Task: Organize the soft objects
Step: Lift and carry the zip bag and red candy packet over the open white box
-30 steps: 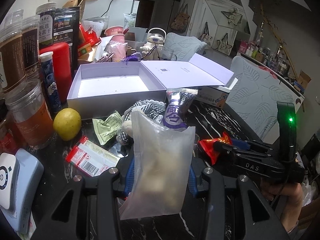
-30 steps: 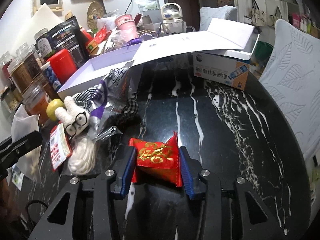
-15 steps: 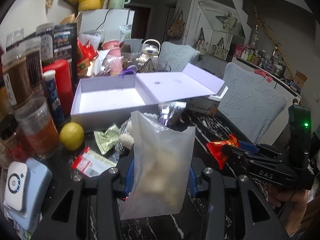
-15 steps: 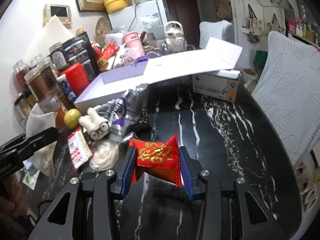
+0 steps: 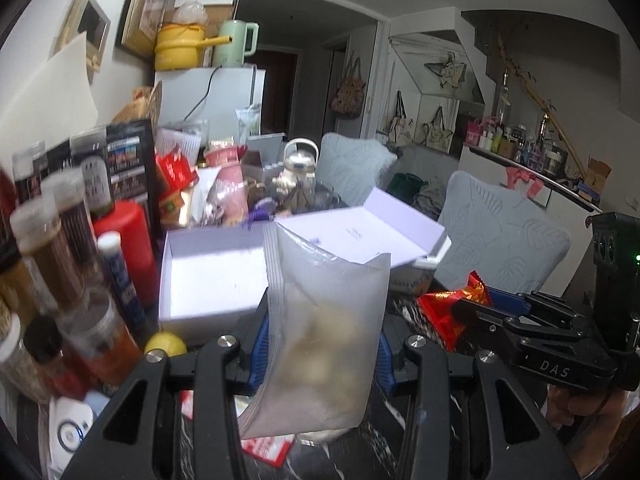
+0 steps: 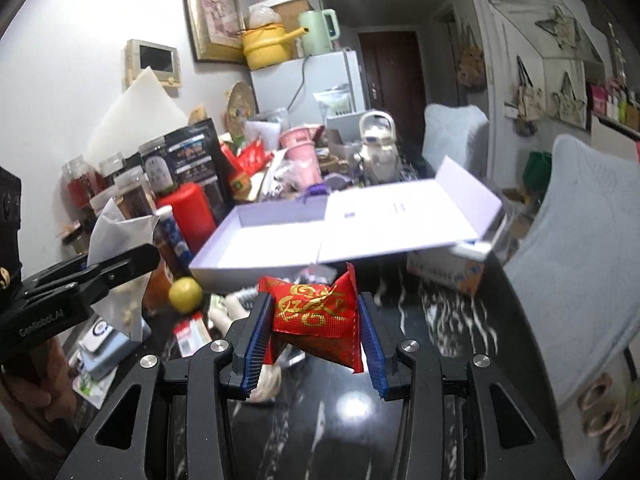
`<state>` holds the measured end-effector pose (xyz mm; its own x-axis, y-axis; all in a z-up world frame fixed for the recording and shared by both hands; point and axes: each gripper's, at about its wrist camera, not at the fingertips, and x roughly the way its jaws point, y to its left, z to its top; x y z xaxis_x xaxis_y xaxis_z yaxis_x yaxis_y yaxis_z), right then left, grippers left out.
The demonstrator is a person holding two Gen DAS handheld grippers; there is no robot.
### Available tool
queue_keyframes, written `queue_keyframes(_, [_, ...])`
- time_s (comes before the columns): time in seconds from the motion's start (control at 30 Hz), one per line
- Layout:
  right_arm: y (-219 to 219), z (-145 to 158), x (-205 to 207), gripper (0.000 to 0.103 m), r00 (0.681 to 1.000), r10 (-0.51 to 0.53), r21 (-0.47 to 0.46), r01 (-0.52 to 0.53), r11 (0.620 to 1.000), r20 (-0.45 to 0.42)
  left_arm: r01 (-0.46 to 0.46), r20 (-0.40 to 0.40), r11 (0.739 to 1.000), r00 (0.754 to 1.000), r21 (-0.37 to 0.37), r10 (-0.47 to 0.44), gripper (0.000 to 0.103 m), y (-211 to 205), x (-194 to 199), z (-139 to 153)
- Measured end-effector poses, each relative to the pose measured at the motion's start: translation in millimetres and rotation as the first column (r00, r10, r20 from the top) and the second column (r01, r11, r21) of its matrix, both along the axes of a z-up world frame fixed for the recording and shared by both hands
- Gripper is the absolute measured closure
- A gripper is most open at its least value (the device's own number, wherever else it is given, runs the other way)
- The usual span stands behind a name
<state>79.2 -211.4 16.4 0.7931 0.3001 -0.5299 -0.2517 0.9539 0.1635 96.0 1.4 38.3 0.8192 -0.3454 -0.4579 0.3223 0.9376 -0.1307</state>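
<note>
Two tool-mounted fisheyes, close, facing forward over cluttered table, sharing lavender box (image 5: 208,276) (image 6: 276,248)

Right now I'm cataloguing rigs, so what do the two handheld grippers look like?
Both are black, angular frames with silver bolts and ribbed blue finger pads. The right gripper carries white "DAS" lettering and a green light; the left gripper reads "GenRobot.AI". No sleeves show.

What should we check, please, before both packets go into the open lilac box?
1. Left tongs pinch the frosted bag: ok.
2. Right tongs pinch the red sachet: ok.
3. Lilac box open, lid folded back: ok.
4. Box interior free of items: ok.
5. Both packets lifted off the black marble table: ok.
6. Frosted bag sealed at its top: cannot tell.
</note>
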Motion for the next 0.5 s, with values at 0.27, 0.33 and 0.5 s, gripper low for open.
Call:
queue_keyframes(0.27, [9.3,25.9,37.1,0.061,0.998,0.04,-0.013,-0.04,0.999,0.039,-0.018,0.058,1.0,0.998,-0.001,0.018,0.061,3.3,37.6,26.2])
queue_keyframes(0.33, [11.7,32.7,47.8,0.061,0.998,0.049,-0.018,-0.048,0.999,0.051,-0.025,0.071,1.0,0.997,-0.002,0.025,0.061,5.0,45.5,30.4])
queue_keyframes(0.5, [18.4,48.7,74.8,0.061,0.994,0.069,-0.023,-0.067,0.997,0.082,-0.057,0.096,0.998,0.994,-0.001,0.057,0.061,13.1,77.8,42.5])
